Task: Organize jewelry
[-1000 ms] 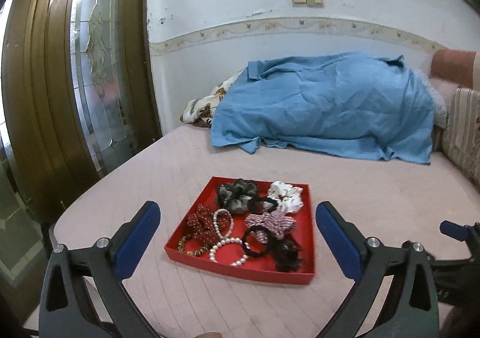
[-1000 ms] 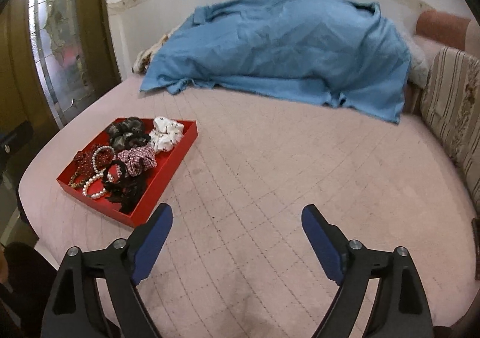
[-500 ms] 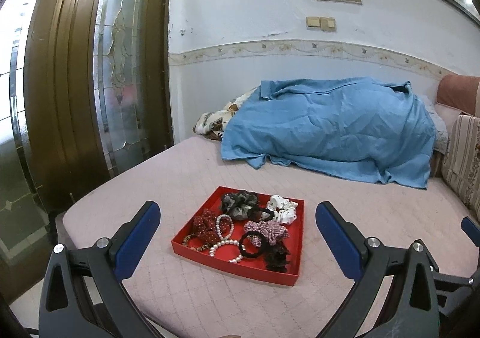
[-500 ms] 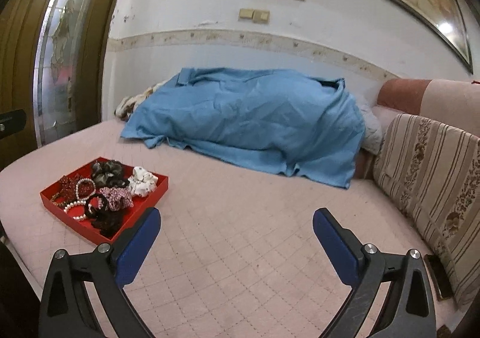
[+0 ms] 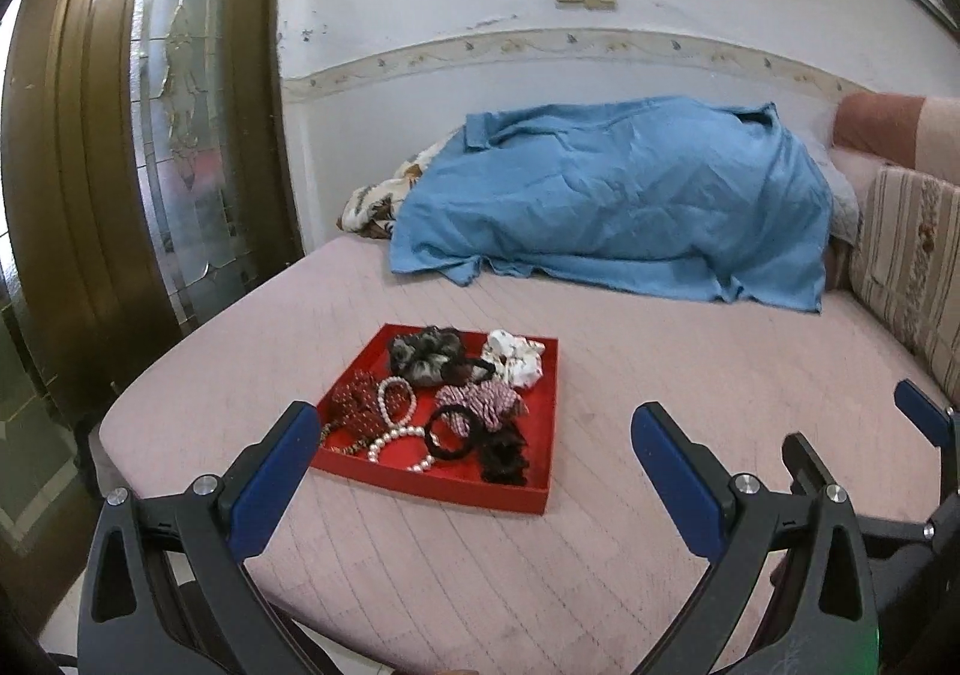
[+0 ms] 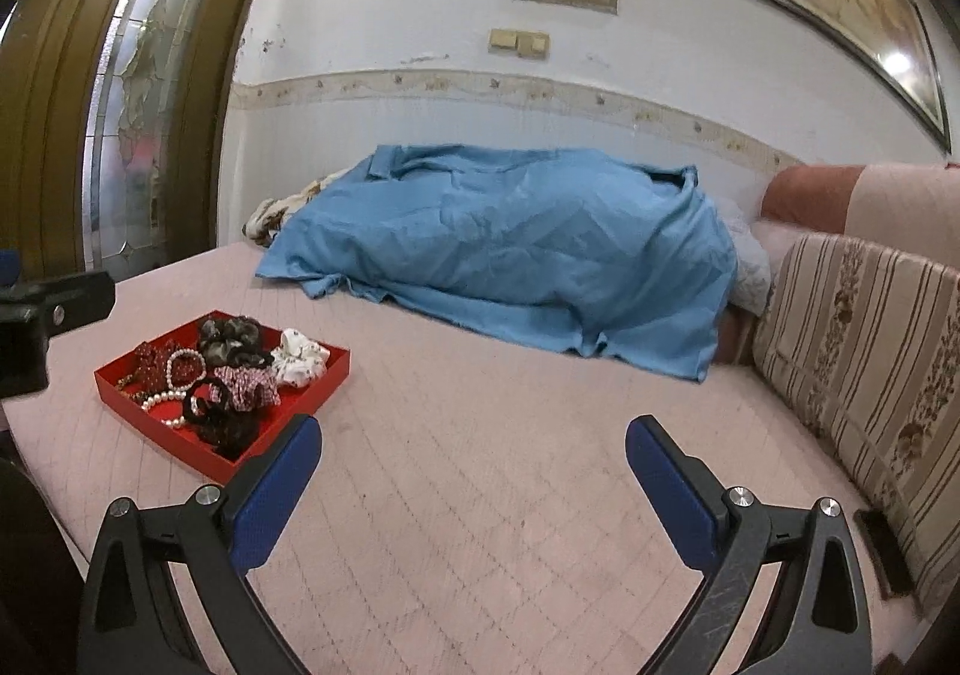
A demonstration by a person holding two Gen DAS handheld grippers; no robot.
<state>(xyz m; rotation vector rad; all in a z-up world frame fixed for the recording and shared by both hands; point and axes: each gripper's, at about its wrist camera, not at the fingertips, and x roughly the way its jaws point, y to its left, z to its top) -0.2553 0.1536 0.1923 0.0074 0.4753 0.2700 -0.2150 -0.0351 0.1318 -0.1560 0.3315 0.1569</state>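
Observation:
A red tray (image 5: 543, 423) (image 6: 327, 375) lies on the pink bed. It holds several scrunchies, a white pearl bracelet (image 5: 396, 441), a black hair tie (image 5: 447, 438) and a dark red beaded piece (image 5: 354, 402). My left gripper (image 5: 474, 453) stands open at the bed's near edge, just short of the tray, nothing between its blue pads. My right gripper (image 6: 471, 471) is open too, over the bare quilt to the right of the tray, and holds nothing. Part of the right gripper (image 5: 924, 423) shows at the far right of the left wrist view.
A blue sheet (image 5: 612, 207) (image 6: 510, 249) covers a heap at the back of the bed by the wall. A striped cushion (image 6: 864, 363) lines the right side. A wooden door with patterned glass (image 5: 180, 135) stands on the left.
Both grippers have drawn back from the tray, which looks smaller and farther now. The right wrist view has tilted up toward the wall, and its jaws stand a little wider.

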